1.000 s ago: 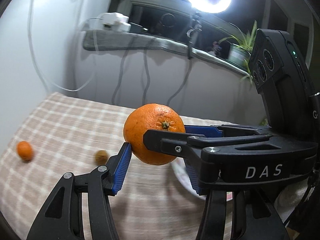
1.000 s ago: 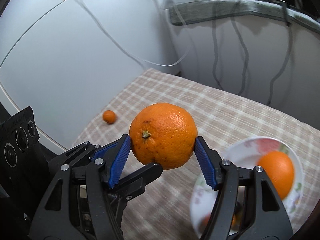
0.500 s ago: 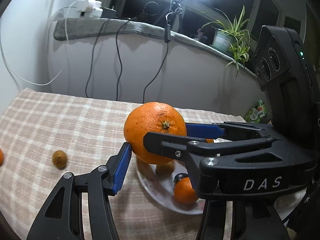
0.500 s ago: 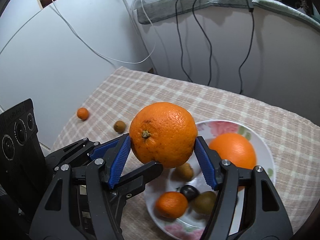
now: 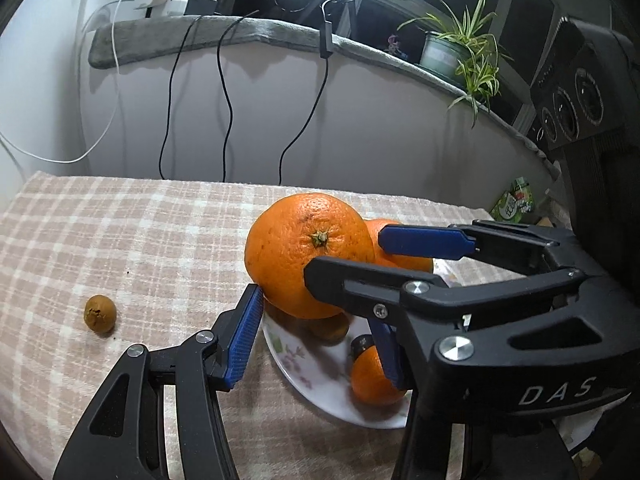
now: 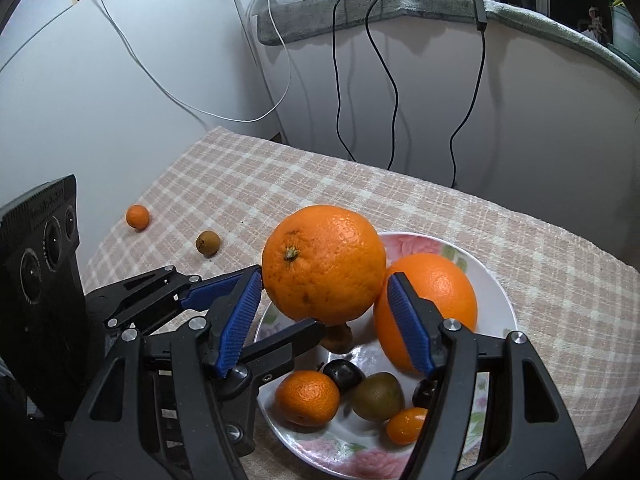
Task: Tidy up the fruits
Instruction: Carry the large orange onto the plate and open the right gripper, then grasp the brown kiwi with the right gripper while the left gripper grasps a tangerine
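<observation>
Orange peel filled the gap between our tools: we held the big orange (image 6: 324,262) above the near-left part of the floral plate (image 6: 498,292), the right gripper (image 6: 324,312) pinching it across its sides with both blue pads pressed on. Our left gripper (image 5: 316,320) crossed in from the other side, one pad at the fruit's lower edge; we judged it gripped too, though its far pad was hidden.

On the plate lay another large orange (image 6: 436,292), a mandarin (image 6: 307,398), a kiwi (image 6: 378,396), dark fruits and a kumquat (image 6: 406,426). A small orange (image 6: 137,216) and a brown fruit (image 6: 207,243) sat apart on the checked cloth (image 6: 440,208), so we reckoned the job well along, three fruits remaining.

Nearly round, the held orange had no marked long axis; its stem end faced up and toward us.
</observation>
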Demonstrator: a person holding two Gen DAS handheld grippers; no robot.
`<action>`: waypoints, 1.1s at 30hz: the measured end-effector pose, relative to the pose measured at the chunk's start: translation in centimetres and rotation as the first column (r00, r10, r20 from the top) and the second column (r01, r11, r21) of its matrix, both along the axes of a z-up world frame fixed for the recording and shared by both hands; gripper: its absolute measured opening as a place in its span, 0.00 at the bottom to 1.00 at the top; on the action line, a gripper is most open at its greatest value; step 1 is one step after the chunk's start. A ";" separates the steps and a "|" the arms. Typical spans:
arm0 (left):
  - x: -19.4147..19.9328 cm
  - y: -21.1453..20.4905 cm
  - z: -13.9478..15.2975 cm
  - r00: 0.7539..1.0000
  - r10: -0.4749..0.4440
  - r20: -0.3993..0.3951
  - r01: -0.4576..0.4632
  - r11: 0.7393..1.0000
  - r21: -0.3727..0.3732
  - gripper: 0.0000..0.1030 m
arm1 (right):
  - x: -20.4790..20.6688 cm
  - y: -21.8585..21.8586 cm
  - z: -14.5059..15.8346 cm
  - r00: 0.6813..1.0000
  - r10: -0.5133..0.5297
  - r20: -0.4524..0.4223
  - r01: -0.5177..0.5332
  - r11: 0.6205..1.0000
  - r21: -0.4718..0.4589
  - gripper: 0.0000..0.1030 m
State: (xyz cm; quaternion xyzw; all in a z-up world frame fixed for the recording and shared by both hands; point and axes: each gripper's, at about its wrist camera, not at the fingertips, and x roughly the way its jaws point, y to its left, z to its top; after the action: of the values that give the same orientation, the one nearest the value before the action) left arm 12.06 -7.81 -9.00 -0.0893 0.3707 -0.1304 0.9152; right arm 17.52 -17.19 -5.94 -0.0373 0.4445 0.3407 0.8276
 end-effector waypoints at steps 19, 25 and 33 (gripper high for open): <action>-3.1 1.1 2.1 0.998 0.007 0.061 -0.010 0.999 0.039 0.63 | -2.0 -1.5 3.0 0.993 -0.071 0.099 0.070 0.997 0.016 0.87; -4.3 2.3 2.6 0.997 0.028 0.073 -0.034 0.997 0.070 0.68 | -2.8 -1.0 3.9 0.989 -0.062 0.136 0.062 0.998 0.001 0.92; -5.6 5.0 2.8 0.993 0.087 0.082 -0.097 0.987 0.125 0.73 | -3.9 1.2 4.6 0.985 -0.032 0.170 0.031 0.999 0.007 0.94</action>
State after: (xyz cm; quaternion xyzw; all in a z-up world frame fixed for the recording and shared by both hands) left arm 6.46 -2.76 -6.20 -0.0418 0.3385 -0.0673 0.9376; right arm 13.62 -16.01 -1.33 -0.0572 0.3719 0.3241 0.8680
